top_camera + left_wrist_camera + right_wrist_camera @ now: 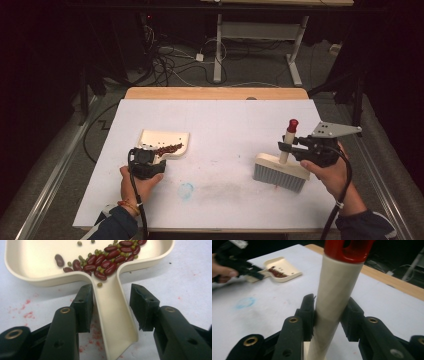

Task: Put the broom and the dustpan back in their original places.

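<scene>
- Left gripper view: your left hand-held gripper (111, 307) straddles the dustpan (112, 315) handle, jaws apart
- Your right hand-held gripper (328, 315) is clamped on the brush (337, 290) handle, brush upright on the surface (225, 125)

One cream dustpan (165, 141) lay on the worktop (230, 125), and one brush (280, 171) with a single red-capped handle (289, 140). Two tongs were there, left (145, 162) and right (287, 146). In the pan, roughly twenty red beans (107, 258) mixed with about fifteen small green ones (99, 284).
</scene>
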### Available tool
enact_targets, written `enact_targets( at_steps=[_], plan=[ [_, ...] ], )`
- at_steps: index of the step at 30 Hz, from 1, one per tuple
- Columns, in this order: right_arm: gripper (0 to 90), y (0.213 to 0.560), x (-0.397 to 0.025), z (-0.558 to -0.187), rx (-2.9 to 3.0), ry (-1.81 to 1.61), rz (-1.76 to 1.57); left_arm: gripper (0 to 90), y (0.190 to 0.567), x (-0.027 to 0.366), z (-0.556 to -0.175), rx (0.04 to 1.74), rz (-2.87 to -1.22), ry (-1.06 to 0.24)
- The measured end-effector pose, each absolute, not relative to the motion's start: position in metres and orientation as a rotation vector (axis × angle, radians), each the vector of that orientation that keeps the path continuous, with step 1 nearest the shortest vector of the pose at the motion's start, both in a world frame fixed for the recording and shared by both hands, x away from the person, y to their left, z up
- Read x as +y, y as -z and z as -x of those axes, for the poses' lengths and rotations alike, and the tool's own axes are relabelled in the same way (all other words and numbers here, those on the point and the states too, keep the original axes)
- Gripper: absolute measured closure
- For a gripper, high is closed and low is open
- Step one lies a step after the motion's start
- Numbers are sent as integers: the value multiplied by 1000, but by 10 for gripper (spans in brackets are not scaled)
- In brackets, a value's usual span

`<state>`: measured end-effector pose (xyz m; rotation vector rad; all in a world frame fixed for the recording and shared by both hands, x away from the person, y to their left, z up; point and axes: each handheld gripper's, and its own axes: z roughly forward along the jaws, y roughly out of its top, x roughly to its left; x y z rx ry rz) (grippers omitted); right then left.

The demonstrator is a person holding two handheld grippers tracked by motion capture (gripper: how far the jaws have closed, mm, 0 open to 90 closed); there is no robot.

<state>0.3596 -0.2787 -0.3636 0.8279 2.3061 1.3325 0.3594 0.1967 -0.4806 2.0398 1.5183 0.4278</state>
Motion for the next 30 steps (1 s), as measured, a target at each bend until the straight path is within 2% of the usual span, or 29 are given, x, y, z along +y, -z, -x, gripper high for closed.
enact_targets(
  at_steps=[3, 5, 9, 14, 17, 23, 30],
  plan=[
    [647, 371, -277, -378, 2279, -1347, -867, 521, 479, 197, -355, 1489, -2054, -423],
    [634, 376, -275, -390, 2261, -1315, -921, 483, 477, 198, -352, 1454, -2055, -425],
    [597, 383, -272, -412, 2243, -1210, -993, 432, 467, 204, -339, 1309, -2054, -476],
    [572, 394, -270, -434, 2227, -1099, -1084, 305, 460, 209, -318, 1094, -2059, -570],
    [561, 399, -267, -446, 2212, -1049, -1126, 275, 461, 212, -309, 1036, -2069, -585],
    [563, 414, -254, -465, 2171, -983, -1200, 258, 462, 212, -297, 983, -2103, -601],
    [490, 418, -245, -471, 2059, -1002, -1241, 249, 465, 211, -290, 936, -2115, -601]
  ],
)
